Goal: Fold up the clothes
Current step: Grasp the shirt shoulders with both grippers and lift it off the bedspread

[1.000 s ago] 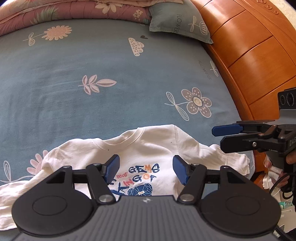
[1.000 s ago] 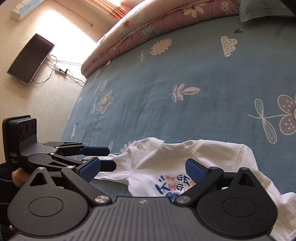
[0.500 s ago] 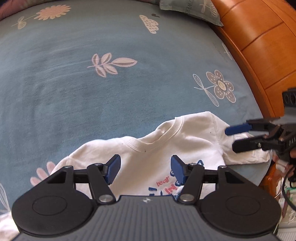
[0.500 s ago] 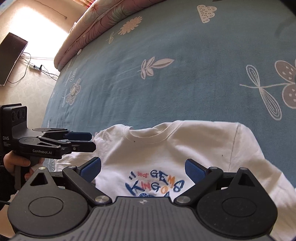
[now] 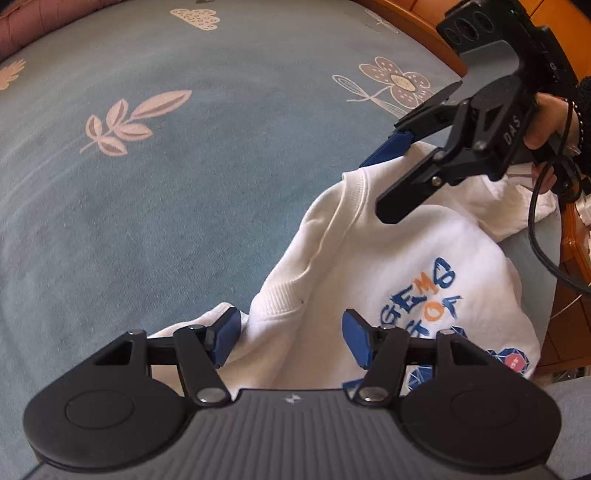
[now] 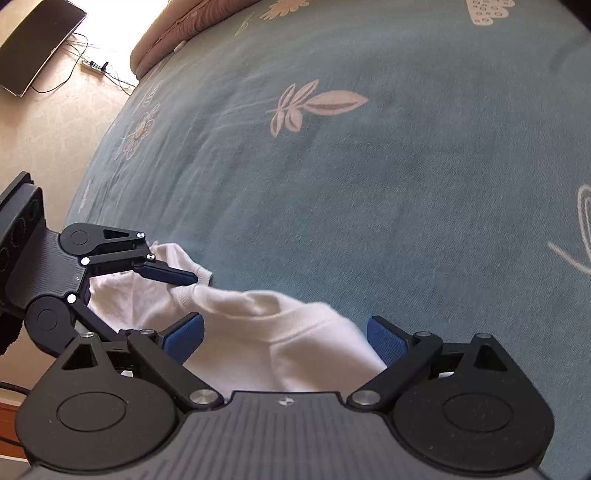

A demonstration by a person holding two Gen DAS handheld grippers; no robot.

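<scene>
A white T-shirt [image 5: 373, 266] with a blue and orange print lies on the blue flowered bed sheet [image 5: 147, 184], collar toward the middle of the bed. My left gripper [image 5: 290, 338] is open, its blue pads astride the shirt's left shoulder by the collar. My right gripper [image 6: 284, 338] is open, with the other shoulder's cloth [image 6: 280, 332] between its pads. In the left wrist view the right gripper [image 5: 388, 177] straddles the shirt's edge near the collar. In the right wrist view the left gripper [image 6: 162, 291] stands around a sleeve.
An orange wooden headboard [image 5: 424, 37] runs along the bed's right side. A pink quilt [image 6: 192, 22] lies at the far end. A dark flat screen [image 6: 37, 44] and cables are on the floor beyond the bed's left edge.
Both grippers have dropped down and forward onto the shirt's shoulders, one at each side of the collar. Both stay open. The shirt's shoulder cloth has bunched up a little.
</scene>
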